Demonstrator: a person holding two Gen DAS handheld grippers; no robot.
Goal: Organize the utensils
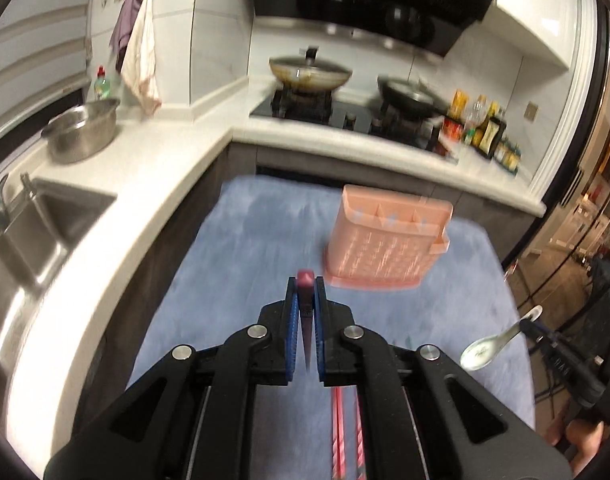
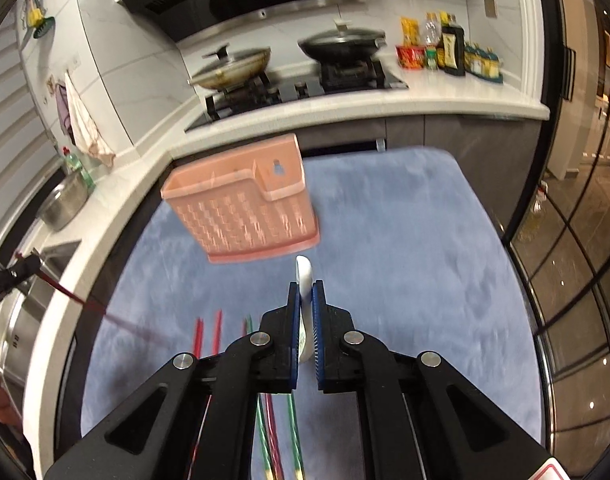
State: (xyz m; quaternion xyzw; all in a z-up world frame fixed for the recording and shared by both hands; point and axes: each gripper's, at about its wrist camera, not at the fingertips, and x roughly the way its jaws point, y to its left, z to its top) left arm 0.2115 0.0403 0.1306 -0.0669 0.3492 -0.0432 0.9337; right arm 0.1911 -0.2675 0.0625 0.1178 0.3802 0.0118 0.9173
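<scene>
A pink slotted utensil holder [image 1: 385, 240] stands on the blue mat [image 1: 245, 240]; it also shows in the right wrist view [image 2: 245, 208]. My left gripper [image 1: 306, 284] is shut on a dark red chopstick [image 1: 306, 280], held above the mat short of the holder. My right gripper [image 2: 305, 286] is shut on a white ceramic spoon [image 2: 304, 276], just in front of the holder. From the left view the spoon [image 1: 487, 346] shows held at the right. Red chopsticks [image 1: 347, 432] lie on the mat under the left gripper. Red and green chopsticks [image 2: 209, 336] lie under the right gripper.
A steel sink [image 1: 37, 232] and a steel bowl [image 1: 81, 132] are at the left on the white counter [image 1: 153, 200]. A hob with two lidded pans [image 1: 309, 72] and sauce bottles [image 1: 485, 128] stand behind the mat. Glass doors [image 2: 577, 240] are at the right.
</scene>
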